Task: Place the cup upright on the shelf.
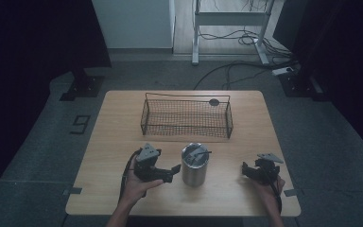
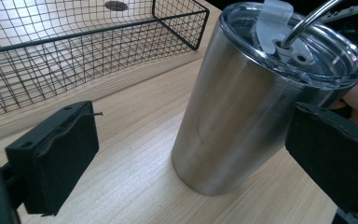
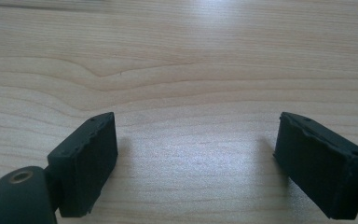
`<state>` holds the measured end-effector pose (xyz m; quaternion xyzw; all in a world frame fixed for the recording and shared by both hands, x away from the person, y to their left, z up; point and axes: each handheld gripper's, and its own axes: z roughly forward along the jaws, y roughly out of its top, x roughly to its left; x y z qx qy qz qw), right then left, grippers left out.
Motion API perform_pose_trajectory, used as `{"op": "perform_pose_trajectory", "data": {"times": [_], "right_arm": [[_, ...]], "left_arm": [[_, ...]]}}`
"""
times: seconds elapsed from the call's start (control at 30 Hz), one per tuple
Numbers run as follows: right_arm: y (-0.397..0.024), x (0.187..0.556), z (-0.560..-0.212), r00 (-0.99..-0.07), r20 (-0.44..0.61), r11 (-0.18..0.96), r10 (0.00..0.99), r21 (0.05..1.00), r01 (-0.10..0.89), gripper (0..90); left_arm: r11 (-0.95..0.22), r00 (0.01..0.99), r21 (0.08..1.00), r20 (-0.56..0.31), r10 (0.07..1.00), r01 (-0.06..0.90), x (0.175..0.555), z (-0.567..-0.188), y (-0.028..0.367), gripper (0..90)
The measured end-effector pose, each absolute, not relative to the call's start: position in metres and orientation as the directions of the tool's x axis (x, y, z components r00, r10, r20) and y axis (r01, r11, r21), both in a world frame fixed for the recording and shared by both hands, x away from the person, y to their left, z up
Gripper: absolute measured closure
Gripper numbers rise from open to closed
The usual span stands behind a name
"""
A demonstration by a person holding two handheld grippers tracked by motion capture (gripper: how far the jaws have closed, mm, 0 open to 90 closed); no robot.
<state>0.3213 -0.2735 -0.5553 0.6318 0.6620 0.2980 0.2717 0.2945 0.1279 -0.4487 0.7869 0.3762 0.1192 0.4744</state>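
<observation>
Both grippers sit near the table's [image 1: 123, 109] front edge. Left gripper [image 1: 174, 169], held by a hand [image 1: 139, 185], has released jaws: in the left gripper view the steel tumbler [image 2: 242, 116] stands upright between them, neither pad pressing it. Its clear lid [image 2: 326, 56] carries a metal straw [image 2: 307, 21]. Right gripper [image 1: 246, 171], toward the front right corner, is spread wide over bare wood. Behind the tumbler, near the far edge, stands a wire basket [image 1: 186, 118].

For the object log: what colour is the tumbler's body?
Brushed silver steel tumbler; clearest in the left gripper view.
</observation>
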Motion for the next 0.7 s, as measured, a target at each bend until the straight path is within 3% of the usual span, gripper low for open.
{"op": "perform_pose_trajectory", "data": {"times": [0.7], "right_arm": [[-0.274, 0.322, -0.555, -0.042, 0.013, 0.019, 0.999, 0.738, 0.675, 12.8]], "left_arm": [[-0.331, 0.753, 0.83, -0.151, 0.641, 0.448, 0.293, -0.457, 0.096, 0.0]]}}
